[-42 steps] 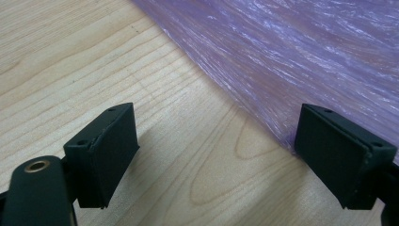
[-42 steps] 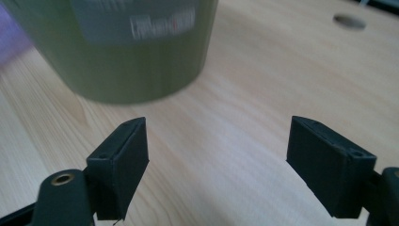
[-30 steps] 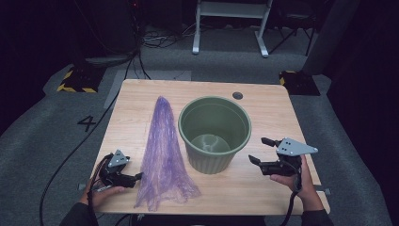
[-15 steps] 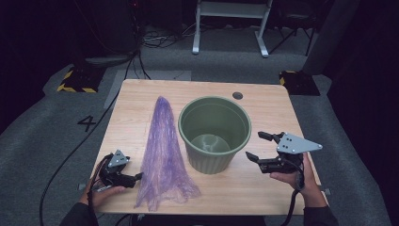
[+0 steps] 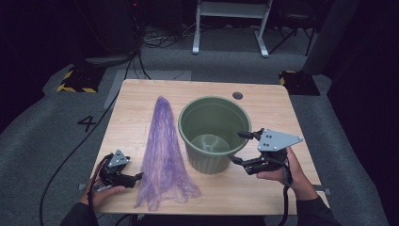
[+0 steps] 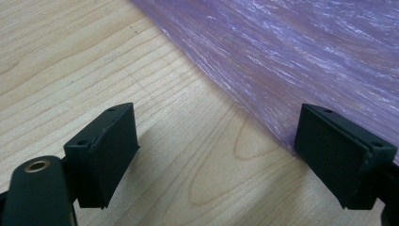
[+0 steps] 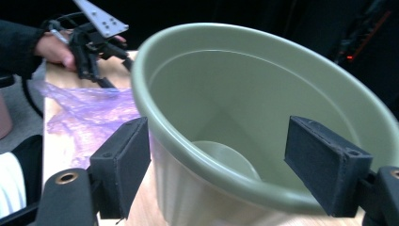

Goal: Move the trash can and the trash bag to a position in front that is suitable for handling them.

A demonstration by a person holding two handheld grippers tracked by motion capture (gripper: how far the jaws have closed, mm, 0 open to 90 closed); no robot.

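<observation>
The round olive-green plastic bucket stands upright near the middle of the pale wooden table. The right gripper sits just beside the bucket's near-right wall, jaws spread wide, one at the rim, the other low; whether either touches is hard to tell. Left of the bucket lies the thin crinkled purple plastic bag. The left gripper rests at the bag's left edge, jaws apart over bare wood.

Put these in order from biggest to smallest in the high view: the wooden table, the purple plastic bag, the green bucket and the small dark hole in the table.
1. Light wooden table
2. Crinkly purple plastic bag and round green plastic bucket: too alike to rank
3. Small dark round hole
</observation>
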